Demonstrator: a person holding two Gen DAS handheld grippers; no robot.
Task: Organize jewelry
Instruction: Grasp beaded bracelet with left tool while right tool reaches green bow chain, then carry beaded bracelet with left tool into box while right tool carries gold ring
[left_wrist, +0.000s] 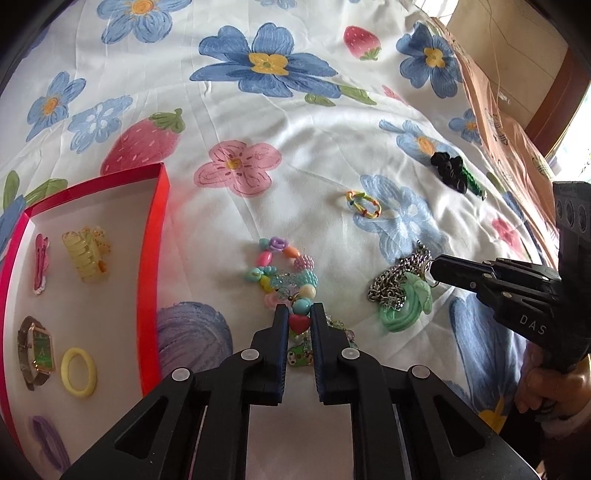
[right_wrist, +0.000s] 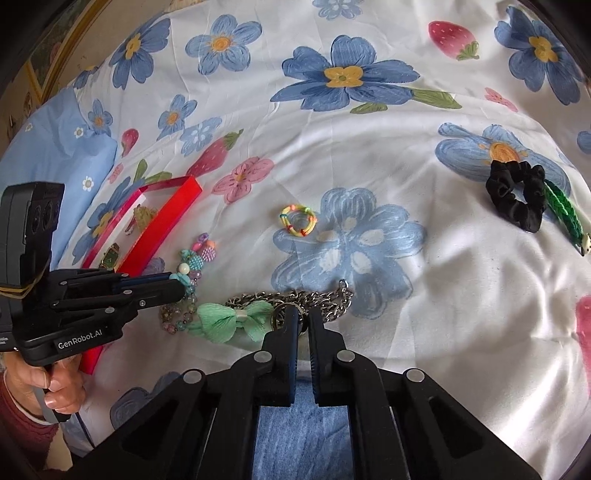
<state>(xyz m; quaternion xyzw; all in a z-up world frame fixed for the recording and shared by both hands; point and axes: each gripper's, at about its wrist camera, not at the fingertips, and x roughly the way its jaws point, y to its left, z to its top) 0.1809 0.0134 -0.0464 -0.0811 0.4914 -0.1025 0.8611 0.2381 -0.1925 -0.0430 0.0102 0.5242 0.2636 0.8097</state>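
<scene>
Red box (left_wrist: 153, 236) is partly filled (watch, clips, ties), while beads (left_wrist: 284, 273) are pinched by the left gripper (left_wrist: 299, 314), chain (right_wrist: 295, 299) by the right gripper (right_wrist: 303, 314), with scrunchie (right_wrist: 517, 192) left.

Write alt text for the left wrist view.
The left gripper pinches a red heart bead on a colorful beaded bracelet lying on a floral bedsheet. A red tray at left holds a watch and hair accessories; the right gripper touches a silver chain.
</scene>
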